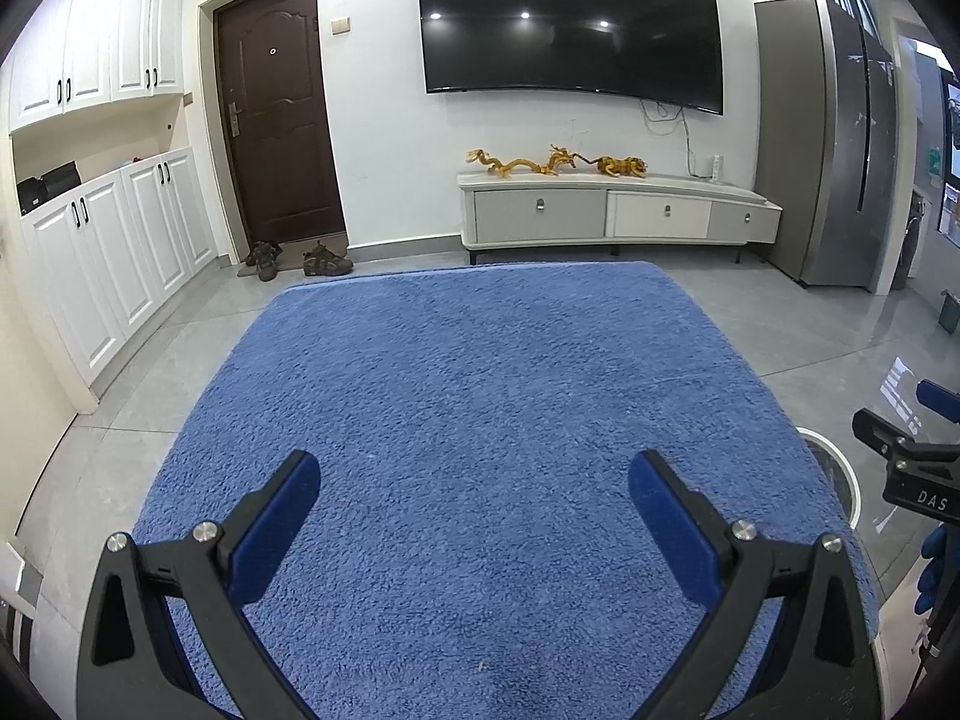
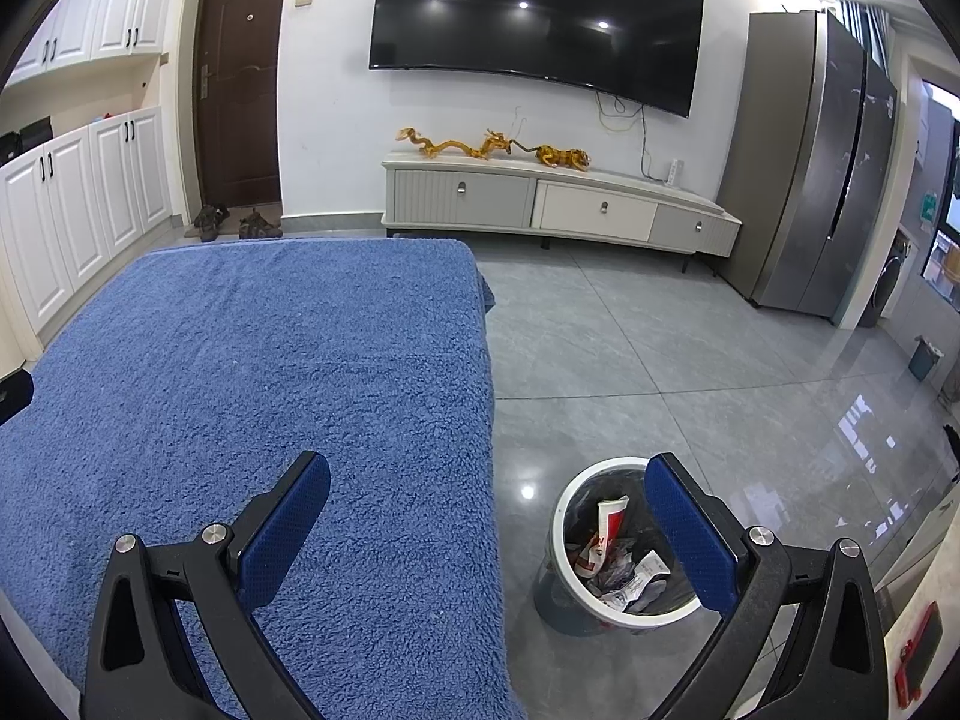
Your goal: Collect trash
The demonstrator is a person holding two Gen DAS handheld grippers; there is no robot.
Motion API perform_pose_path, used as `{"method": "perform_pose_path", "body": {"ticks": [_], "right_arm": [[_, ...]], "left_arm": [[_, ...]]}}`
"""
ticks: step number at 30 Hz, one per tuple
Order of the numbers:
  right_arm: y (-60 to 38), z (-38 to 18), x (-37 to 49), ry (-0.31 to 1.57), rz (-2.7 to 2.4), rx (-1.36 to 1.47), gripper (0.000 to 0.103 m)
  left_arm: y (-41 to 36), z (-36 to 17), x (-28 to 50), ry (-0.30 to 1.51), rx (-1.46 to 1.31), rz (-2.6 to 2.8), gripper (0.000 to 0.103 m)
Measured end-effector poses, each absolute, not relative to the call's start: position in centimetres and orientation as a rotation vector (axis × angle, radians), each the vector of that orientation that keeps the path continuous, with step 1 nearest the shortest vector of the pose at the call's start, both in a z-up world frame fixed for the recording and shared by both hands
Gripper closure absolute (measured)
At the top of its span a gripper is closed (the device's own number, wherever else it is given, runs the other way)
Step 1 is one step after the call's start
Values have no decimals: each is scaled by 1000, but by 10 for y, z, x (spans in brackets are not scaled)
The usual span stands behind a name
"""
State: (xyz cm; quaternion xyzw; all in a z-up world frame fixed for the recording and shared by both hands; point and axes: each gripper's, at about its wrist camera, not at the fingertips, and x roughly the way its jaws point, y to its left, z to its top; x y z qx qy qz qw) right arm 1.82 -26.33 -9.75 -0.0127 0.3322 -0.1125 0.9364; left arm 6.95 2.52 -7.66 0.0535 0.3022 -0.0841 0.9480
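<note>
A round white trash bin (image 2: 567, 516) with a dark liner stands on the grey floor just right of the blue-covered table (image 2: 270, 360). Crumpled wrappers and paper (image 2: 606, 546) lie inside it. My right gripper (image 2: 487, 480) is open and empty, straddling the table's right edge above the bin. My left gripper (image 1: 474, 480) is open and empty over the blue cover (image 1: 480, 372). The bin's rim (image 1: 840, 468) peeks out past the table's right edge in the left wrist view. The right gripper (image 1: 906, 450) shows there at the far right.
A TV console (image 2: 558, 204) with golden dragon figures (image 2: 492, 147) stands under a wall TV (image 2: 534, 24). A grey fridge (image 2: 810, 180) is at the right. White cabinets (image 1: 108, 252), a brown door (image 1: 276, 108) and shoes (image 1: 294, 258) are at the left. A small teal bin (image 2: 924, 357) stands far right.
</note>
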Motion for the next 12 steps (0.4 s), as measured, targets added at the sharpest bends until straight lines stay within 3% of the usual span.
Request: {"method": "perform_pose_path", "body": {"ticks": [12], "right_arm": [[-266, -100, 18, 683, -230, -26, 0]], "left_arm": [[26, -79, 72, 612, 107, -140, 0]]}}
